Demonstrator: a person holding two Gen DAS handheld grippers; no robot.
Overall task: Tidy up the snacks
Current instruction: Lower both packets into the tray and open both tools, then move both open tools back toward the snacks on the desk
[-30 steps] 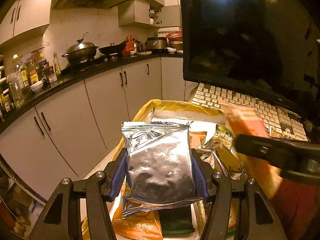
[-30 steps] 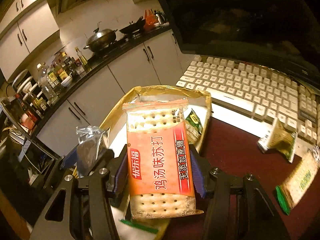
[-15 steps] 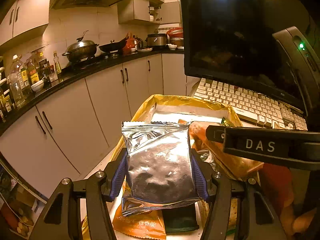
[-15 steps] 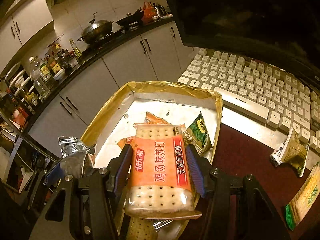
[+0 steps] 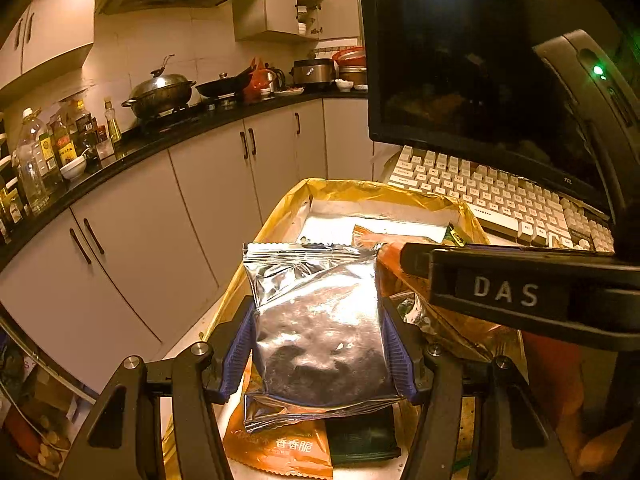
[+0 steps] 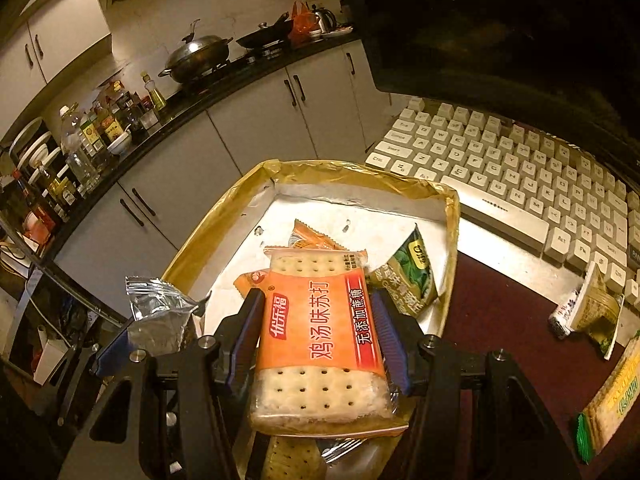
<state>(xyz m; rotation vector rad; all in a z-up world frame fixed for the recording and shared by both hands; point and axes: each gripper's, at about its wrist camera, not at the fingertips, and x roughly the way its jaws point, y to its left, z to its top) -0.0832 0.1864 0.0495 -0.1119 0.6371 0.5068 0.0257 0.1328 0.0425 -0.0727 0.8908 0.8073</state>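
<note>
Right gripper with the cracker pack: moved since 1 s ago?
Yes. The right gripper has carried the cracker pack forward and down, judged against the gold-rimmed tray: the pack now sits low over the tray's snacks.

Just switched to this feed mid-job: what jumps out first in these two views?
Each hand-held gripper holds a snack over the gold-rimmed tray: the left hand-held gripper clamps a silver foil bag, the right hand-held gripper an orange cracker pack. A few packets already lie in the tray, and a white keyboard sits just behind it under a dark monitor.
</note>
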